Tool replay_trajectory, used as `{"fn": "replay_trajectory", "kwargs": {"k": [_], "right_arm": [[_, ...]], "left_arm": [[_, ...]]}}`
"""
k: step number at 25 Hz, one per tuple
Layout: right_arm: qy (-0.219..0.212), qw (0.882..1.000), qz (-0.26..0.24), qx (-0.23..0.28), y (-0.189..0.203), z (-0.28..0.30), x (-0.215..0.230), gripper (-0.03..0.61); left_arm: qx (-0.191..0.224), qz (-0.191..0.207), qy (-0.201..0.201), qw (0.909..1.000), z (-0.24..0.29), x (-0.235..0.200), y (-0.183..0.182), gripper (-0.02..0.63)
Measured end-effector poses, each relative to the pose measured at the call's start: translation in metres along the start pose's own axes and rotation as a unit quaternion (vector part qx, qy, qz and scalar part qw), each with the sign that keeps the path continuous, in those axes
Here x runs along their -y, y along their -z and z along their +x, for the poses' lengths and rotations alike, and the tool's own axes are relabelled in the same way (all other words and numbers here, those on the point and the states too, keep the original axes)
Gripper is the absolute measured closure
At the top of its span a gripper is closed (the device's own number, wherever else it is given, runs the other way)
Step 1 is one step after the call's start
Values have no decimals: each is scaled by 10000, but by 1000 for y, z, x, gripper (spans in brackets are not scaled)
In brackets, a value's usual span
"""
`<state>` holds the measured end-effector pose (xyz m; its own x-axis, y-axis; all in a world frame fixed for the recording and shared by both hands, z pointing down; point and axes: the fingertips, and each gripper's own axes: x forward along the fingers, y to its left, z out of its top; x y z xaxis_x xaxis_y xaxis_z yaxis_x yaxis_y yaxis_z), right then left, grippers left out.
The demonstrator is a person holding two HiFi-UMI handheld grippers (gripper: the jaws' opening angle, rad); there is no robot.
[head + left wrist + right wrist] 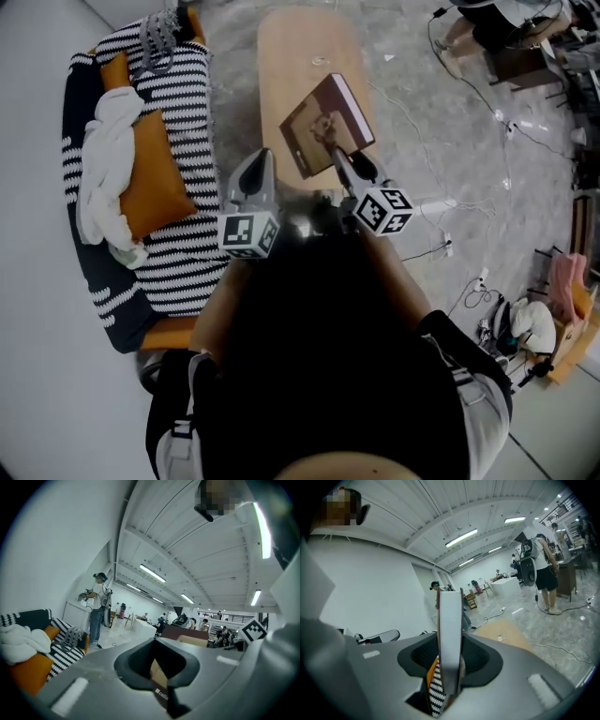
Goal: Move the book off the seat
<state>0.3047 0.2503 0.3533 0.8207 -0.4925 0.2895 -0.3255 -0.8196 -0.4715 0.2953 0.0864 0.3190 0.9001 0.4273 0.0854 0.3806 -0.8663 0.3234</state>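
A brown hardcover book [323, 122] hangs tilted above the near end of the oval wooden table [302, 47], off the striped sofa seat [178, 258]. My right gripper [335, 152] is shut on its lower edge. In the right gripper view the book [450, 616] stands edge-on between the two jaws, its pale page edge towards the camera. My left gripper [263, 159] is level between sofa and table, left of the book and apart from it. Its jaws look shut and it holds nothing. The left gripper view shows only its grey body [157, 641].
On the sofa lie orange cushions [155, 187], a crumpled white cloth [103, 173] and a striped bag [161, 37]. Cables [469, 89] trail across the grey floor right of the table. Other people stand far off [99, 606] [543, 569].
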Motion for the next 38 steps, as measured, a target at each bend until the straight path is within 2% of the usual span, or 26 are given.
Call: {"fn": "replay_trajectory", "kwargs": {"k": [6,18,27,34,38], "right_arm": [[266,9994,161,145,-3,-12,25,423],[452,9980,384,226,-18,-12,78,423],[458,9969,640,-9,-15,1,119,423],[417,9958,776,-259,-5,16,155,423],[391,9949,853,-378,-1,24,175,423]], "left_arm": [[-106,52,237,9997,13,13,7,607],[-328,111,354,9988,68,33,21,607],[-638,79,321,9974,111,43,47,607],[-785,191,324,9962,144,55,63,607],[-816,121,219,9963,161,61,71,607]]}}
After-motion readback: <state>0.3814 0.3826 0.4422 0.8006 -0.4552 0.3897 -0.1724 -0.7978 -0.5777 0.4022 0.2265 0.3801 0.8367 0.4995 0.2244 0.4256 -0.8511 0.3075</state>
